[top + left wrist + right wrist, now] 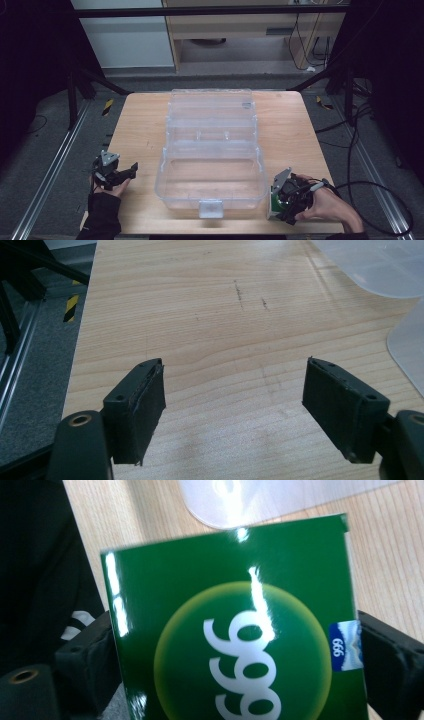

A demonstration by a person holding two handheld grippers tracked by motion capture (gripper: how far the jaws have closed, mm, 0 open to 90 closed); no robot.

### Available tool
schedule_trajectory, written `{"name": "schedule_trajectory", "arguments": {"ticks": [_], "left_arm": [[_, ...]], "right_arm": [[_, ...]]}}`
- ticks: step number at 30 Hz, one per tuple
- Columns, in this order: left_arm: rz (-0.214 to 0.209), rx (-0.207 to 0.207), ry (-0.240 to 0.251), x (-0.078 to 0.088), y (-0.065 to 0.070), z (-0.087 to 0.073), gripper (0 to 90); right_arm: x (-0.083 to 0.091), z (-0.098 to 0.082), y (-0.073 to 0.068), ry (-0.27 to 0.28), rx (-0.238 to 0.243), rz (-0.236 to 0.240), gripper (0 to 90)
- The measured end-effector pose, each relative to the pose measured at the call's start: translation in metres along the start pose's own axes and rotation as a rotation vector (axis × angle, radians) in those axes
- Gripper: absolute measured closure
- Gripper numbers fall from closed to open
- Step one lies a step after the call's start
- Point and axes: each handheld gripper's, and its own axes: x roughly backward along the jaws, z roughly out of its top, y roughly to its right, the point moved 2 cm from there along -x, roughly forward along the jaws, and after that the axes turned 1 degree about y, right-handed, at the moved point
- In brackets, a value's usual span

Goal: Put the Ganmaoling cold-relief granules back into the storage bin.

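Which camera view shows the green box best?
The right gripper view: the green box sits close between the fingers, its "999" print readable. The high view shows a small green edge by the right gripper.

- A clear plastic storage box point(210, 172) stands open in the middle of the table, its hinged lid point(211, 107) laid back flat on the far side and a latch tab point(210, 208) on the near wall.
- The light wooden table point(140, 130) bears faint dark scuff marks point(239, 291).
- Black frame bars point(210, 11) stand around it.
- Yellow-and-black hazard tape point(107, 106) marks the grey floor point(45, 165).
- Loose cables point(360, 145) lie on the right.
- A wooden cabinet point(240, 30) stands behind.
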Motion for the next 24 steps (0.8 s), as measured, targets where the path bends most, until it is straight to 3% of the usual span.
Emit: {"name": "schedule_trajectory", "arguments": {"ticks": [12, 24], "left_arm": [[0.0, -0.004, -0.004, 0.0, 0.0, 0.0, 24.5], [0.001, -0.005, -0.005, -0.001, 0.001, 0.0, 24.9]], "right_arm": [[0.001, -0.005, 0.003, 0.026, -0.041, 0.005, 15.2], [0.01, -0.006, 0.004, 0.058, -0.055, -0.029, 16.3]]}}
